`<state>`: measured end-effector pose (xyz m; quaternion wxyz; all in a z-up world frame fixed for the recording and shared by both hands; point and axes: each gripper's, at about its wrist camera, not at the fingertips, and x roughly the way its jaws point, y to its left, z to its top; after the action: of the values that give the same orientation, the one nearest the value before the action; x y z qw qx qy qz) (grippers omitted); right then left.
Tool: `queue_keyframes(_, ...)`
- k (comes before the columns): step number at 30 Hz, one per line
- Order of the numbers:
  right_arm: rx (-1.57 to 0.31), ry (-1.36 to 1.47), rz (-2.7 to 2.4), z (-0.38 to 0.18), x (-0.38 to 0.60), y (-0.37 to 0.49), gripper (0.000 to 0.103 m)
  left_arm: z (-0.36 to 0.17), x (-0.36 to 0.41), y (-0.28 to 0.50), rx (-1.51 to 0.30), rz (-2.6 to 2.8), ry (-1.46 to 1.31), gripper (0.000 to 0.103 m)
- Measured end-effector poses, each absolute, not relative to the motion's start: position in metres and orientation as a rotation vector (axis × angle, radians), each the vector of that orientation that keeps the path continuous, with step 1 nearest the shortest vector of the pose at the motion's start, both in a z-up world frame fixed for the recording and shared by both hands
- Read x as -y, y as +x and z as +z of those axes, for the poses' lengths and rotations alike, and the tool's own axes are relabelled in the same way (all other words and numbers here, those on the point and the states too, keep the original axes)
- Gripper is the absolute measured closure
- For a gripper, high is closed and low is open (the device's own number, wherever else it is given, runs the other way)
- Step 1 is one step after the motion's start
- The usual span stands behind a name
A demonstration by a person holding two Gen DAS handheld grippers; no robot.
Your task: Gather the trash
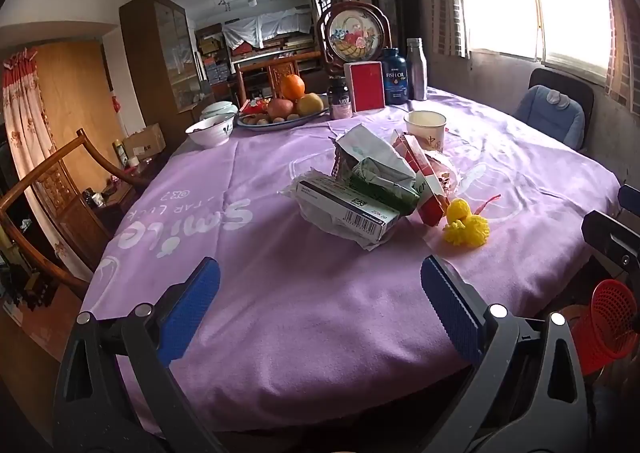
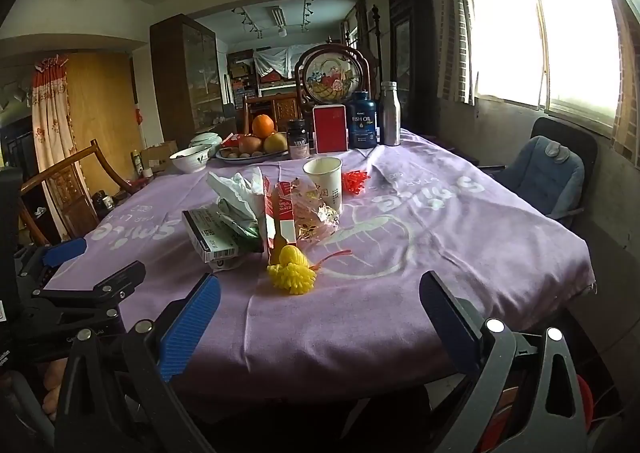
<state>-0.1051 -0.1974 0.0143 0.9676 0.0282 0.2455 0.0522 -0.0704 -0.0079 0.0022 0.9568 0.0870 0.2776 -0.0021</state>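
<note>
several pieces of trash are heaped together near the middle of the purple tablecloth (image 1: 304, 317): a barcoded carton (image 1: 352, 211) lying flat at the near side, a crumpled green-and-white wrapper (image 1: 380, 169) on top of it, a red-and-white carton (image 1: 424, 181) leaning against these, and a clear crinkled wrapper (image 2: 316, 213) behind. a yellow foam fruit net (image 1: 466, 227) lies just beside the red-and-white carton, on the near side of the heap, and a paper cup (image 1: 425, 127) stands upright beyond it. a small red net (image 2: 356, 181) is seen beside the cup, though its shape is hard to make out at that range.

nothing is held yet. the left gripper (image 1: 320, 309) is spread wide and empty, hovering over the near edge of the cloth, and the right gripper (image 2: 320, 321) is likewise wide apart with nothing between its pads; both are tilted down toward the heap and well short of it.

the step in hand is judged to be the first approach. a red mesh basket (image 1: 612, 317) is visible below the table edge on the right and is probably meant as the bin. the yellow net is best taken first by the right gripper, being nearest and loose; it should be pinched gently across its body. the leaning carton should be left undisturbed until the net is clear, since the heap could slide. the fruit plate (image 1: 280, 121) and the bottles at the far side are to be left alone.
</note>
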Motion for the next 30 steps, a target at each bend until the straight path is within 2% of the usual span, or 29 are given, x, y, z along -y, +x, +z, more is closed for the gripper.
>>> queue_keyframes(30,-0.466,0.040,0.122,0.0120,0.1902,-0.1074,0.006,0.0021,0.0092,-0.0674,-0.577,-0.009,0.170,0.006)
